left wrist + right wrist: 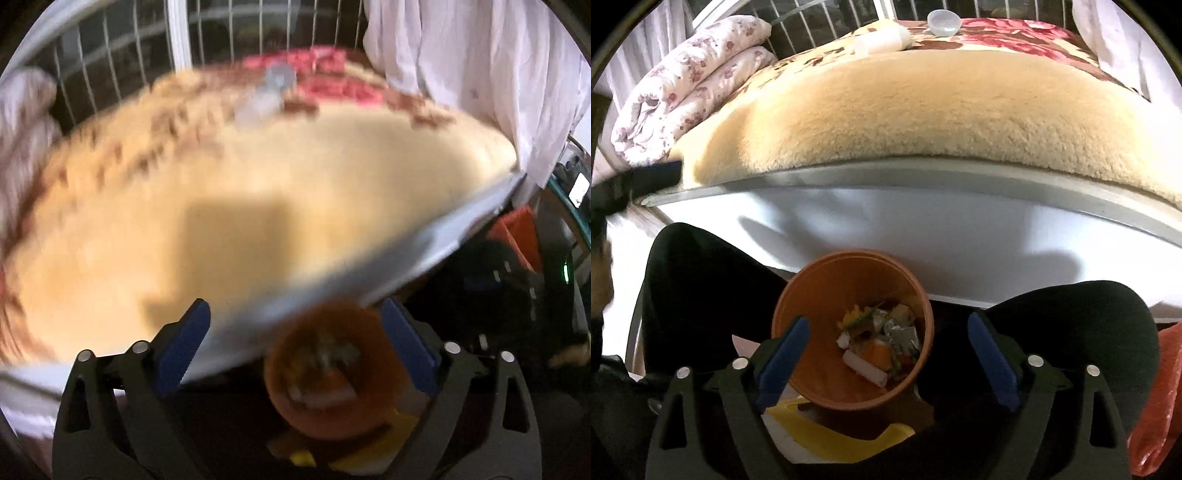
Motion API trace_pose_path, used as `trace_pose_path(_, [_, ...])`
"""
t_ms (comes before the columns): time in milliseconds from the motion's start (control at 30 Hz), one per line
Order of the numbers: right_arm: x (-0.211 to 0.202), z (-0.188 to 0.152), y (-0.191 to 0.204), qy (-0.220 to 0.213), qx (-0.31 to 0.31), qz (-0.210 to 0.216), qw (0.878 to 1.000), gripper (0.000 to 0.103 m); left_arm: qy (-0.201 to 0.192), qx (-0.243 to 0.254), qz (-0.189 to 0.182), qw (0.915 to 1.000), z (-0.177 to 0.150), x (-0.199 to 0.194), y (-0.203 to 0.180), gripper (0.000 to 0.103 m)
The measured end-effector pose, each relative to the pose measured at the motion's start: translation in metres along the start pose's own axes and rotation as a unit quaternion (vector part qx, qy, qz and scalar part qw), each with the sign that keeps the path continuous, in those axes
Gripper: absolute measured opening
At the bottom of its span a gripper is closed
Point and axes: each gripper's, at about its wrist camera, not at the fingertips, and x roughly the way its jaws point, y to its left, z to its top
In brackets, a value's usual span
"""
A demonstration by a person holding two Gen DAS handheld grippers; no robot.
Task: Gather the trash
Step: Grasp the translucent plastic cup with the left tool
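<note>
A folded floral quilt [687, 85] is lying at the bed's left end. The left gripper [295, 347] is hanging with fingers spread apart, empty, over the orange bin [332, 380]. The right gripper [888, 360] is likewise hanging wide open above the same bin, where mixed trash [882, 343] is sitting. A clear cup [943, 22] is resting on the blanket [923, 107] at the far side.
</note>
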Motion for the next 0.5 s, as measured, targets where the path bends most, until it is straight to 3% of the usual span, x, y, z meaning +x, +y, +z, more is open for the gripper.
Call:
trace_pose_path(133, [-0.015,0.002,-0.010,-0.033,0.025,-0.002,0.999,0.089,-0.014,0.033,0.022,0.9991,0.063,0.029,0.010,0.092])
trace_pose_path(300, [-0.024,0.000,-0.021,-0.049,0.043,-0.012,0.998,0.092,0.010,0.050,0.049,0.9975,0.141,0.110,0.015,0.092])
trace_pose_path(500, [-0.041,0.002,-0.040,-0.072,0.072,-0.031,0.994,0.096,0.042,0.004,0.035,0.9985,0.186,0.172,0.035,0.092])
